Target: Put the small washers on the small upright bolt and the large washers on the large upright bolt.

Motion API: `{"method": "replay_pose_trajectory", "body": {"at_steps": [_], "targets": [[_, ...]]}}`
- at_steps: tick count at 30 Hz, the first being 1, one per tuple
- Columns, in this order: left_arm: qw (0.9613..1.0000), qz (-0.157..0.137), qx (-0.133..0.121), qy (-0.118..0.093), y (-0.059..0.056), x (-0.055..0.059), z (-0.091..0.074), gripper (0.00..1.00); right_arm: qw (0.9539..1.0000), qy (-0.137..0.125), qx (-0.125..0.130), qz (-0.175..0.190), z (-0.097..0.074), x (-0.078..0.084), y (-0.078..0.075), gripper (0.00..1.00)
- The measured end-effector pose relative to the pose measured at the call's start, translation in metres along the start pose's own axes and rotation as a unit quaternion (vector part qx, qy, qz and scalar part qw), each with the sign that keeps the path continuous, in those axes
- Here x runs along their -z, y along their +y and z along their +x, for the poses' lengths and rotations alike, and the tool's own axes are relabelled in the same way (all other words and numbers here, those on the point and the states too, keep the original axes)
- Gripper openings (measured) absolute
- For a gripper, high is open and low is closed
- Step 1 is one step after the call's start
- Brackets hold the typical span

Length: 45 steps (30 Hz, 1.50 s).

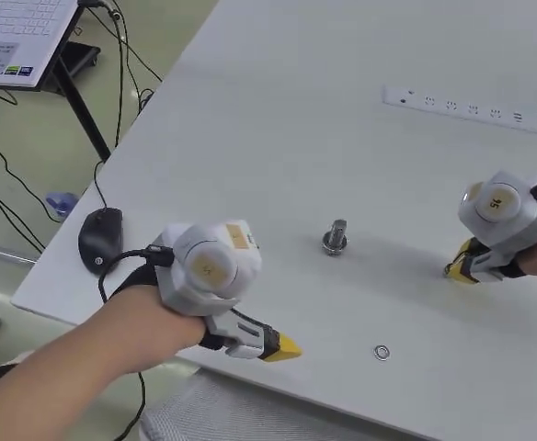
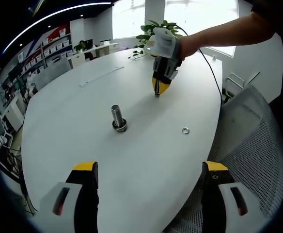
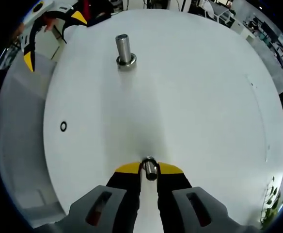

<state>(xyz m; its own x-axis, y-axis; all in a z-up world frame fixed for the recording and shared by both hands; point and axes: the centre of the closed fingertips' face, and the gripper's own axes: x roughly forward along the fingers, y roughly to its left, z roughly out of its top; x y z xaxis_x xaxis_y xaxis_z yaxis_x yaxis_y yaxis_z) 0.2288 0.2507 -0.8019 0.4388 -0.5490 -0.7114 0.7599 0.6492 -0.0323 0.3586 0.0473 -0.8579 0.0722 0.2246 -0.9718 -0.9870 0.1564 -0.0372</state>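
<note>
Steel and thin, the loose washer (image 1: pixel 382 352) lies flat on the table (image 1: pixel 278 138) in the head view, near the large bolt (image 1: pixel 335 237). It is likely light, stiff and slippery, best pinched across its rim. In the left gripper view, the left gripper (image 2: pixel 150 167) gapes wide and empty. In the right gripper view, the right gripper (image 3: pixel 149 171) pinches the small bolt (image 3: pixel 149 167).

The table (image 1: pixel 250 138) is smooth, matt white. The large bolt (image 1: pixel 335 236) is grey metal with a soft sheen, the washer (image 1: pixel 382 352) near it thin bright metal. The small bolt (image 3: pixel 149 168) has a glossy metal top, between the yellow plastic tips of the right gripper (image 3: pixel 149 171).
</note>
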Motion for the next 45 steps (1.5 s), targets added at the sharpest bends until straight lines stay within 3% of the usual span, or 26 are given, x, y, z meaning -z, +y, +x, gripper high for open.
{"method": "replay_pose_trajectory", "body": {"at_steps": [15, 32, 45], "targets": [[1.0, -0.003, -0.001, 0.004, 0.0015, 0.0042, -0.0014, 0.87, 0.9999, 0.007, -0.005, 0.006, 0.0021, -0.0018, -0.0007, 0.13], [1.0, -0.004, -0.001, 0.0, 0.0011, 0.0008, -0.0011, 0.86, 0.9999, 0.011, -0.002, 0.003, 0.0028, -0.0026, -0.0009, 0.13], [1.0, -0.003, -0.002, -0.002, -0.001, 0.0003, -0.0031, 0.86, 0.9999, 0.01, -0.004, -0.004, -0.0062, -0.0058, -0.0035, 0.22]]}}
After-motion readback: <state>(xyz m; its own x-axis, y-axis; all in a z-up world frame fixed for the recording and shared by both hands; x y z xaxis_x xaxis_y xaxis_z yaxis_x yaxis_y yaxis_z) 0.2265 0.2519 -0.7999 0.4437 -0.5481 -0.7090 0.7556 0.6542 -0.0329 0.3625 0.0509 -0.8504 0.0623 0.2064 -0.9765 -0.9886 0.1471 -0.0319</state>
